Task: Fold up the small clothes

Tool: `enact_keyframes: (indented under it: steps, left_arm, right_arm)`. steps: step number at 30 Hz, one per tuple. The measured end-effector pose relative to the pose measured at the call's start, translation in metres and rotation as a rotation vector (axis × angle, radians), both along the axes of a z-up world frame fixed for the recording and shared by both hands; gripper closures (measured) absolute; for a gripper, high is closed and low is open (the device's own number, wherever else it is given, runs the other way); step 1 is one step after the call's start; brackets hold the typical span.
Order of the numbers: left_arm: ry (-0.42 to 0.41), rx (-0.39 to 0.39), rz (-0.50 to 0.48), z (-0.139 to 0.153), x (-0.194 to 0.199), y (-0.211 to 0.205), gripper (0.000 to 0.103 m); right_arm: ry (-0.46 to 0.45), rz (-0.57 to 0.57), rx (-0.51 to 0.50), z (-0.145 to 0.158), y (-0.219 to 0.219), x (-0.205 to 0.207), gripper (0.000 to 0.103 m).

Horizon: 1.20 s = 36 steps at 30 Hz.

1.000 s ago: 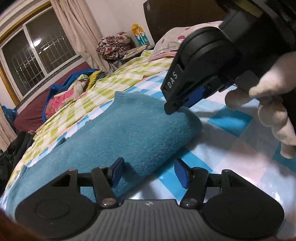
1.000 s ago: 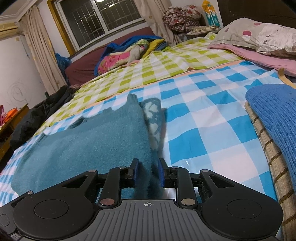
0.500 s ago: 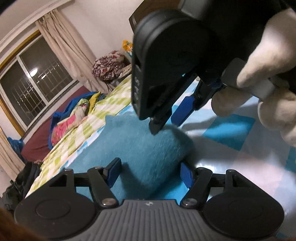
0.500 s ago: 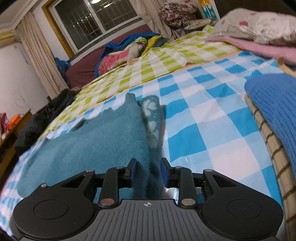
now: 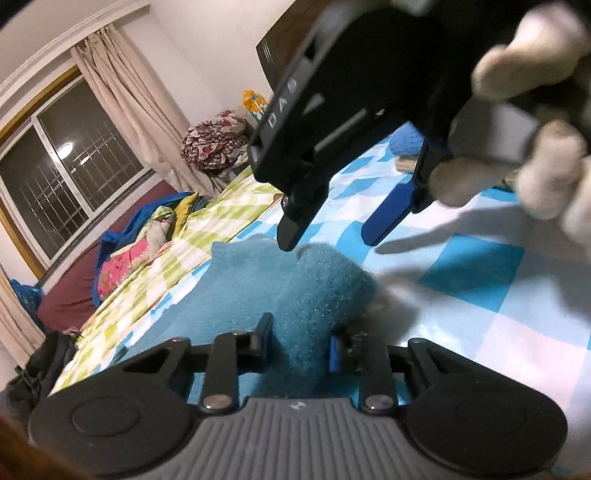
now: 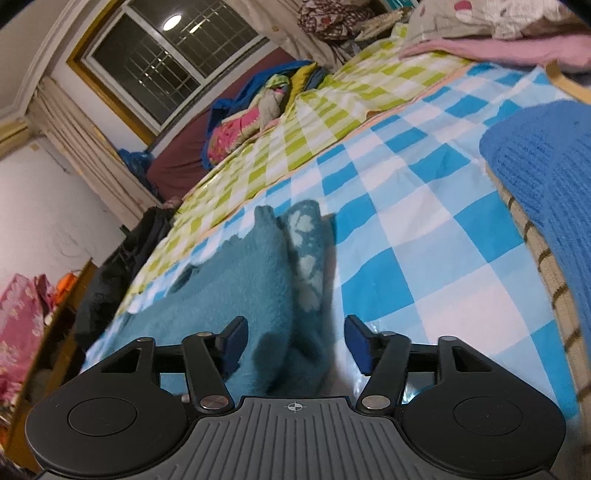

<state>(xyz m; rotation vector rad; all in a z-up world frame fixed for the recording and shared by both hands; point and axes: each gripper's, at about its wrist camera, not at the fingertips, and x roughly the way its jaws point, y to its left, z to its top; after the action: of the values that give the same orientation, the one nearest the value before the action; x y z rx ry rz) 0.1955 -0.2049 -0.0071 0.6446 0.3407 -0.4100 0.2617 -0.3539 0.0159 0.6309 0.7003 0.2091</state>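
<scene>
A fuzzy teal garment (image 5: 255,295) lies on the blue-checked sheet (image 5: 480,280), its near edge bunched into a thick fold. My left gripper (image 5: 300,347) is closing, and its pads press on that fold from both sides. My right gripper (image 5: 338,232) hangs just above the fold, held by a gloved hand (image 5: 535,177). In the right wrist view the garment (image 6: 236,288) shows a white-patterned inner side (image 6: 306,258). There the right gripper (image 6: 295,345) is opening, with the garment's edge lying loose between its blue pads (image 6: 360,347).
A folded blue knit (image 6: 546,184) lies on a striped cloth (image 6: 546,288) at the right. Pillows (image 6: 480,22) sit at the far end, beyond a green-checked sheet (image 6: 295,147). A heap of coloured clothes (image 6: 255,114) is piled below the window.
My right gripper has spread its jaws and let go of the teal garment's edge. My left gripper has closed from wide apart onto the bunched fold.
</scene>
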Motion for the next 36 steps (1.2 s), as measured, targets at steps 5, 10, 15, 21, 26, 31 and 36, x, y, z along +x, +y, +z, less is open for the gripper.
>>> enact_keyframes:
  steps: [5,10,15,21,26,31,36]
  left_arm:
    - [0.003,-0.031,-0.016,0.003,-0.001,0.003,0.073]
    - [0.021,-0.095,-0.027,0.010,0.002,0.016,0.075]
    - [0.032,-0.142,-0.037,0.012,0.004,0.023,0.076]
    - [0.036,-0.172,-0.051,0.016,0.004,0.029,0.078]
    - [0.044,-0.183,-0.048,0.017,0.001,0.028,0.078]
    - [0.042,-0.222,-0.051,0.027,-0.009,0.034,0.079]
    - [0.067,-0.342,-0.037,0.049,-0.019,0.048,0.079]
  right_arm:
    - [0.057,-0.002,0.058,-0.013,0.003,0.032,0.034]
    - [0.078,0.025,0.032,-0.019,0.015,0.062,0.032]
    - [0.071,0.043,0.047,-0.024,0.016,0.081,0.030]
    - [0.068,0.085,0.061,-0.026,0.025,0.104,0.029]
    - [0.092,0.063,0.104,-0.029,0.020,0.101,0.068]
    - [0.075,0.037,0.208,-0.020,0.008,0.081,0.079]
    - [0.053,0.010,0.261,0.000,0.005,0.063,0.080]
